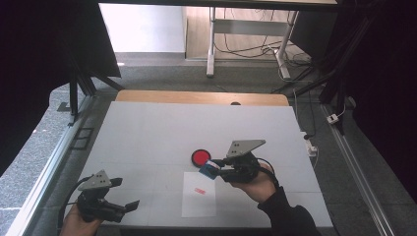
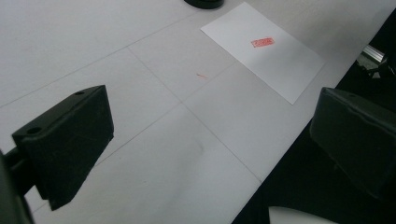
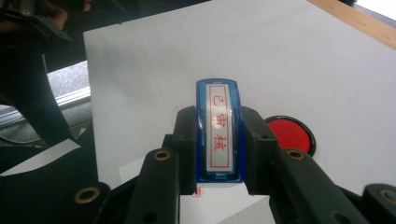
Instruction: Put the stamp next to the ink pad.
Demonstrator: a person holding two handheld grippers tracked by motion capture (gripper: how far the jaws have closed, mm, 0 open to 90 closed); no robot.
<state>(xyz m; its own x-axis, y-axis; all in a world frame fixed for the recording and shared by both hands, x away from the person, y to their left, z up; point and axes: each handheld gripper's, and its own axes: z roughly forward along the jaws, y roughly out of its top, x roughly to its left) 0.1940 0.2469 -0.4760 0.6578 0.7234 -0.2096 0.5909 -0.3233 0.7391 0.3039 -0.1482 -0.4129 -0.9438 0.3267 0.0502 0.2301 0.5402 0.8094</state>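
At the near left corner of the white counter (image 1: 147, 132), the left tool (image 1: 129, 206) hovers with its two black jaws spread wide and nothing between them; in the left gripper view bare counter shows in the gap. Farther right lies a white sheet of paper (image 1: 199, 201) near the counter's front edge, bearing a small red stamp mark (image 1: 199, 191) in its upper half. Just beyond the sheet's far edge sits a round red ink pad (image 1: 200, 157) in a black case. Right of the sheet, the right tool (image 1: 212, 168) is pinching a blue stamp (image 3: 218, 128) across its long sides, held above the sheet's upper right corner and just beside the ink pad; the stamp's white label with red characters faces the right gripper view.
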